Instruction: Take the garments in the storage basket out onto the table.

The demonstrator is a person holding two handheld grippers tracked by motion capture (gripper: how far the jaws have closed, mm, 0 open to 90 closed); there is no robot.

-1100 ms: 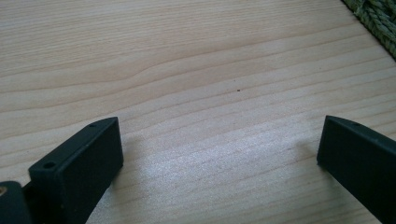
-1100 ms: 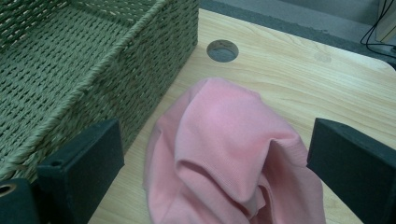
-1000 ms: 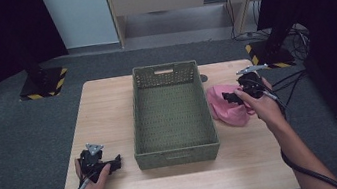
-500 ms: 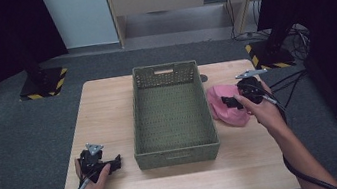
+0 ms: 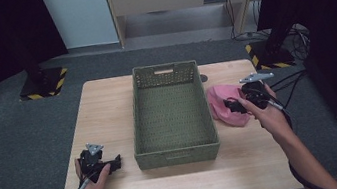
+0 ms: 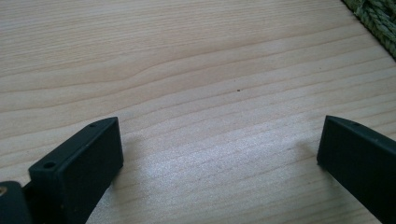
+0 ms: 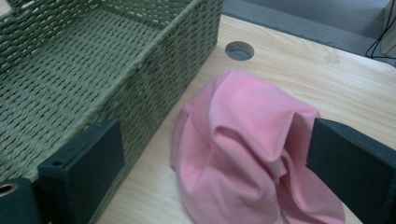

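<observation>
Your right gripper (image 5: 237, 106) has come down from a second ago and hangs jaws-wide over the crumpled pink cloth (image 7: 252, 149) on the table beside the green basket (image 5: 177, 150); nothing gripped yet; your left gripper (image 5: 111, 163) idles, jaws apart, on bare wood.

A plain pink cloth (image 7: 247, 154) lies beside an olive-green woven basket (image 5: 177, 146) on pale wood-grain table (image 5: 108, 108).

Right hand-held gripper (image 5: 235, 106) sits over the near edge of a crumpled pink cloth (image 5: 221, 106), with the green woven basket (image 5: 176, 149) just to its left. Left hand-held gripper (image 5: 114, 162) is low on the worktop (image 5: 108, 113), basket's front corner just to its right, well apart from the cloth.
</observation>
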